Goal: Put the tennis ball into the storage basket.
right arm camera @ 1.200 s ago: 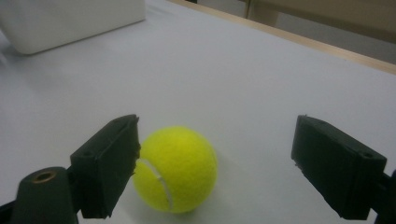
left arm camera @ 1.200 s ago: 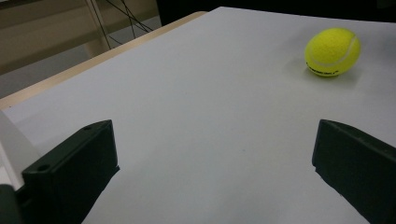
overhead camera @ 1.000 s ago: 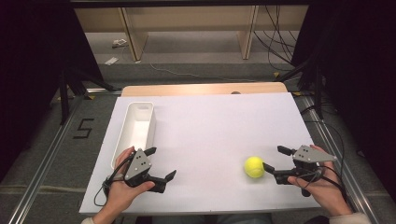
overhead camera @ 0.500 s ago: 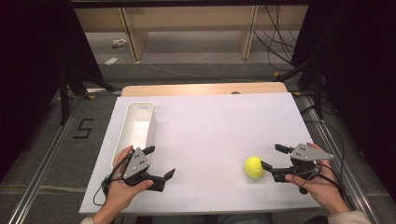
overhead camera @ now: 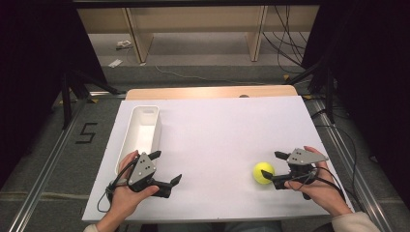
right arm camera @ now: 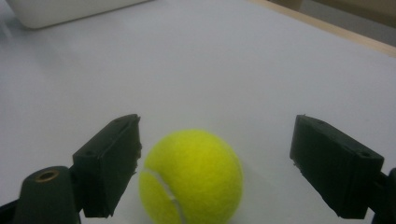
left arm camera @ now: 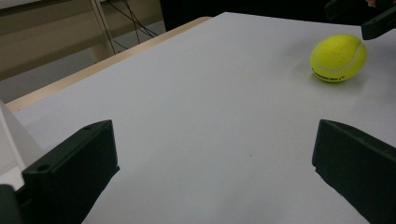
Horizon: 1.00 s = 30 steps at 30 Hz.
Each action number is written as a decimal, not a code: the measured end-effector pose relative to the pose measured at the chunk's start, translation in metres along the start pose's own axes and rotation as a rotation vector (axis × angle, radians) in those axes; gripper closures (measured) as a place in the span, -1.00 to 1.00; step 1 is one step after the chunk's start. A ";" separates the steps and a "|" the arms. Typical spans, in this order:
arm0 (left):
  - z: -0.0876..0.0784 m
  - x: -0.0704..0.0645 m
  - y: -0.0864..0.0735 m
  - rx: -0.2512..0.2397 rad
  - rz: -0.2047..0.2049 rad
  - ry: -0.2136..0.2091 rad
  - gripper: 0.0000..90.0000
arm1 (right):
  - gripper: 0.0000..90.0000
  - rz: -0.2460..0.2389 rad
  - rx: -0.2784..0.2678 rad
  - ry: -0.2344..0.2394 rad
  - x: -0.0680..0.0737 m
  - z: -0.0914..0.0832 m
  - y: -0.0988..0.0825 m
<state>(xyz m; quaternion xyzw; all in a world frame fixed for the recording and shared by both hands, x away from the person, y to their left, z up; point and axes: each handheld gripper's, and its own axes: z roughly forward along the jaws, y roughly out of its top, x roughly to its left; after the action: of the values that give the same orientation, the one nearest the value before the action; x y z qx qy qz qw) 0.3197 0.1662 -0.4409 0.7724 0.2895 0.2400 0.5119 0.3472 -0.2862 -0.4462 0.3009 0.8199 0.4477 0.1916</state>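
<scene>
A yellow tennis ball lies on the white table at the front right. My right gripper is open, its jaws pointing left at the ball. In the right gripper view the ball sits between the jaws of the right gripper, close against the left one and apart from the right one. My left gripper rests open at the front left, with nothing between its jaws. In the left gripper view the left gripper faces bare table, with the ball far off at the upper right.
A long white bin stands along the table's left side, just behind my left hand; its edge shows in the right gripper view as the bin. A wooden strip borders the far edge. Shelving and cables lie beyond.
My right gripper has edged left towards the ball, so its jaws now reach around it. The ball and the left gripper have stayed put.
</scene>
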 end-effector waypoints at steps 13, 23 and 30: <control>0.008 0.006 -0.003 0.004 -0.006 -0.004 -1.00 | -0.63 -0.019 0.032 0.036 0.004 0.011 0.001; 0.008 0.009 -0.004 0.004 -0.006 -0.006 -1.00 | -0.63 -0.023 0.103 0.060 0.005 0.021 -0.003; 0.008 0.009 -0.004 0.003 -0.001 -0.007 -1.00 | -0.63 -0.044 0.166 0.068 0.006 0.030 -0.006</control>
<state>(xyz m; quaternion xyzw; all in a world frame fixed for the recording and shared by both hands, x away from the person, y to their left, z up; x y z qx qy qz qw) 0.3305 0.1684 -0.4470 0.7738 0.2886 0.2367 0.5118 0.3581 -0.2658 -0.4669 0.2822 0.8667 0.3837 0.1480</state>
